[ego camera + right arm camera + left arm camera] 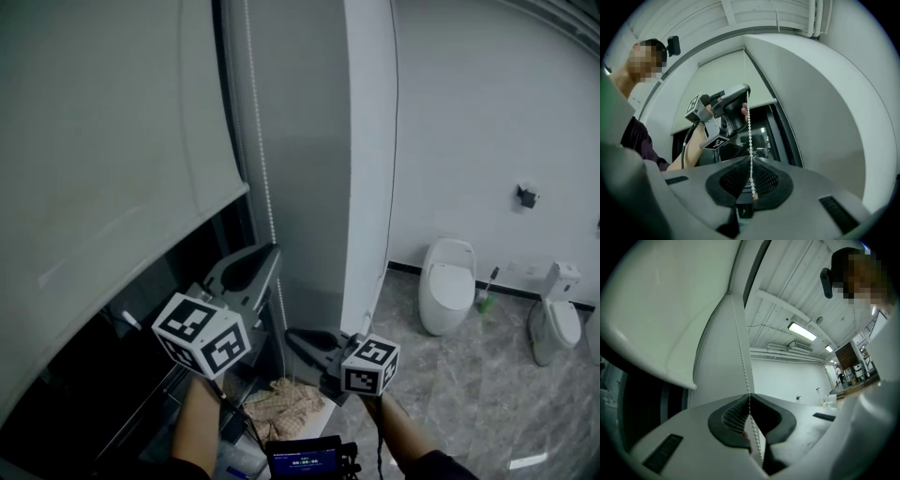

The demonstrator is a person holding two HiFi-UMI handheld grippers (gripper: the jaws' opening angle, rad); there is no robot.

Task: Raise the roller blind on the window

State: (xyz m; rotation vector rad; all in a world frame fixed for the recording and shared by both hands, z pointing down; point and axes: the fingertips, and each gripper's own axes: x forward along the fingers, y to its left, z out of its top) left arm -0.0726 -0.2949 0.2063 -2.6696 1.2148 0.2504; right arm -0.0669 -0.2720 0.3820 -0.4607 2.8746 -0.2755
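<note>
Pale roller blind [103,159] partly down, smooth fabric, bottom edge slanting across view, dark window glass [84,375] exposed beneath, white bead chain [263,159] hanging taut, near-vertical, just beside blind's right edge

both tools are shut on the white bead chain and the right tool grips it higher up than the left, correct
No: in the head view the left tool grips the white bead chain higher up, with the right tool below it. Both are shut on it.
</note>
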